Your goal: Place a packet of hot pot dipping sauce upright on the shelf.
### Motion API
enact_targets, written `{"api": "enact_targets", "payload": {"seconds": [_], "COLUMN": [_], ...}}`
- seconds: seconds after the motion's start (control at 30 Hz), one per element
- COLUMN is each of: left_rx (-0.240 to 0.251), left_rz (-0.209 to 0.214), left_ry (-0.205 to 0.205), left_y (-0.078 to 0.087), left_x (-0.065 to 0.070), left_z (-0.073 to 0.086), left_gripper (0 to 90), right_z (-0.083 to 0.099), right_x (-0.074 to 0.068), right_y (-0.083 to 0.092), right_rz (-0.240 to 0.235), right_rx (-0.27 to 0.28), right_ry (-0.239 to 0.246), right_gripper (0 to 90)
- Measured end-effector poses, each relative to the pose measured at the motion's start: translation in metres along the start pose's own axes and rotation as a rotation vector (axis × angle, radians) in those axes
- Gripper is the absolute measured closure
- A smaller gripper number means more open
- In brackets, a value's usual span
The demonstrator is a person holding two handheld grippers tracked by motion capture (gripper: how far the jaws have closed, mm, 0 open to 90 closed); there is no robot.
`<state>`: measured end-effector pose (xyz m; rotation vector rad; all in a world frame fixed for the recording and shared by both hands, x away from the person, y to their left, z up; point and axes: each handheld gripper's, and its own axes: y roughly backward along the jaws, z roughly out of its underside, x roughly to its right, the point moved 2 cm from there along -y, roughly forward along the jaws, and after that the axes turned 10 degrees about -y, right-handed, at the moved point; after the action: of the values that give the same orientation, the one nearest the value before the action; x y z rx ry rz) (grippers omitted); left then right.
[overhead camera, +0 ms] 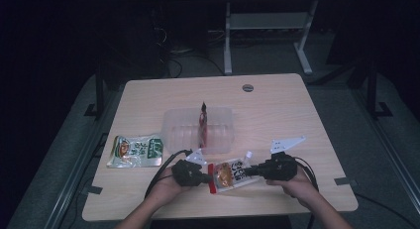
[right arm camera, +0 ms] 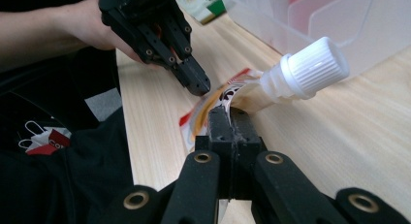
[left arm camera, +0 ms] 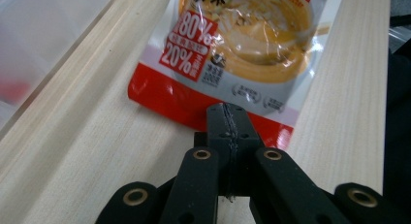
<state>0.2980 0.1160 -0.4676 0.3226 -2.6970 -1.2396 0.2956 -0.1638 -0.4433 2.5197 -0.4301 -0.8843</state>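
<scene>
So the pouch (overhead camera: 229, 174) is one of those soft spouted food packs: clear-ish white film, a picture of something orange and creamy on the front, a red band along the bottom edge, a red box with "80%" and "20%" printed in white, and a ribbed white cap (right arm camera: 314, 68) at the other end. It sits at the near edge of the worktop (overhead camera: 277, 115), stretched between both claws. The left claw (overhead camera: 204, 178) is clamped together on the red bottom edge; in the left gripper view its tips pinch right into that red band. The right claw (overhead camera: 253, 171) is closed on the top end just beside the spout, the film bunching up around its tips in the right gripper view. Behind the pouch there's a clear tub (overhead camera: 174, 124) with a red packet (overhead camera: 202, 121) standing up in it, and a green-and-white packet (overhead camera: 136, 150) lies flat off to the left.
</scene>
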Motion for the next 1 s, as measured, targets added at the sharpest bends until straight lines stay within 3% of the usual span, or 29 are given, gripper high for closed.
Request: {"api": "enact_targets", "payload": {"seconds": [0.3,0.53,0.7,0.83,1.0], "left_rx": [0.016,0.031,0.037,0.037,0.05], "left_rz": [0.006,0.01,0.009,0.014,0.02], "left_ry": [0.012,0.038,0.046,0.063,0.101], "left_y": [0.01,0.02,0.029,0.038,0.046], "left_x": [-0.001,-0.001,0.001,0.003,0.005], "left_z": [0.004,0.009,0.014,0.02,0.029], "left_gripper": [89.5,88.7,86.1,80.4,61.4], "right_z": [-0.004,-0.012,-0.014,-0.018,-0.023], "right_x": [-0.004,-0.011,-0.015,-0.019,-0.022], "right_y": [0.009,0.015,0.016,0.018,0.019], "right_rz": [-0.02,-0.051,-0.057,-0.061,-0.07], "right_rx": [0.049,0.088,0.087,0.084,0.1], "right_ry": [0.009,0.042,0.058,0.075,0.093], "right_gripper": [89.7,89.7,89.8,89.8,89.8]}}
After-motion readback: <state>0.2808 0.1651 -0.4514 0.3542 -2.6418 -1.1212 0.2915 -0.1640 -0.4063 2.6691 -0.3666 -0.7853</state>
